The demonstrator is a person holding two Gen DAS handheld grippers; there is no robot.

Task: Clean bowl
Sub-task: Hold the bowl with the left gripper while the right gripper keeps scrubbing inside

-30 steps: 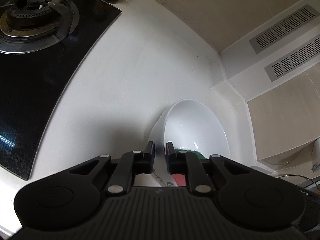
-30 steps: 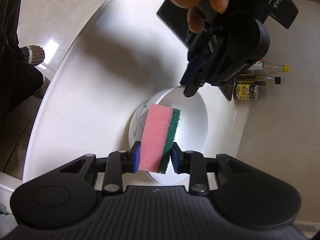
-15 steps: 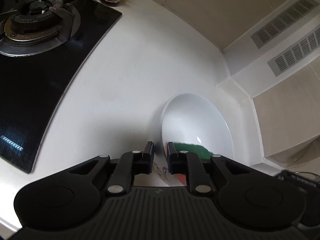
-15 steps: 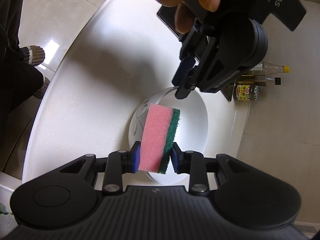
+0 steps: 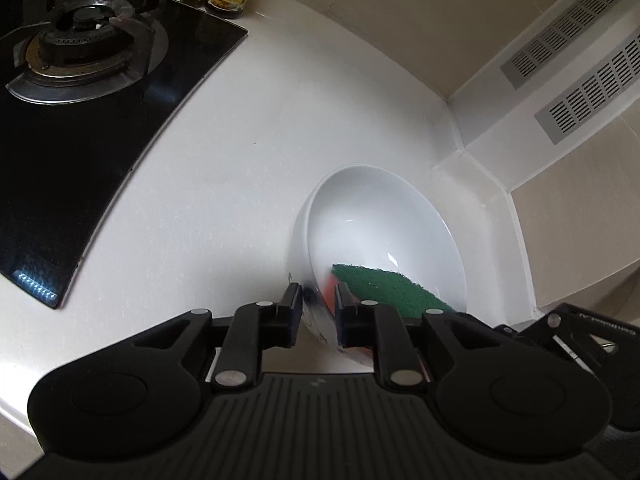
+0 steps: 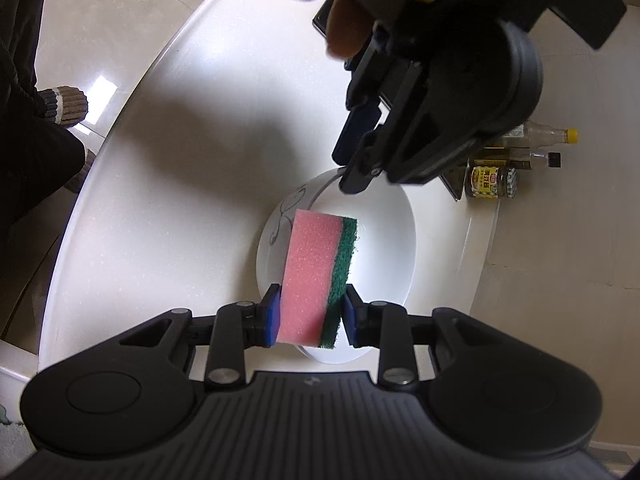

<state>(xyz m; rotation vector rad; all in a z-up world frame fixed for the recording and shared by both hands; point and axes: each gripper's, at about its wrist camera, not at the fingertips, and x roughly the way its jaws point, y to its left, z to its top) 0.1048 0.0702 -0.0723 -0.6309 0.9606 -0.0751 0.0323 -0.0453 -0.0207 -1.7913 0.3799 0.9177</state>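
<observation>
— Changed just now?
— Left gripper (image 5: pixel 317 308) loosened: jaws opening astride the near rim of the bowl (image 5: pixel 380 220), pads apparently off it. Shifted slightly sideways as well.
— Meant what for the cleaning?
— Probably gave up the steadying hold, or moved to take a fresh one. Scrubbing not clearly finished.
— And the right gripper (image 6: pixel 310 312)?
— Stayed put, clamped on the sponge (image 6: pixel 316 276), pink foam by its left finger, green scourer by its right.
— Bowl, then?
— Sat on the counter (image 5: pixel 240 160), just ahead of and below both sets of tips. Held only the sponge's far end, reaching down inside; couldn't tell whether touching. No food or water seen.
</observation>
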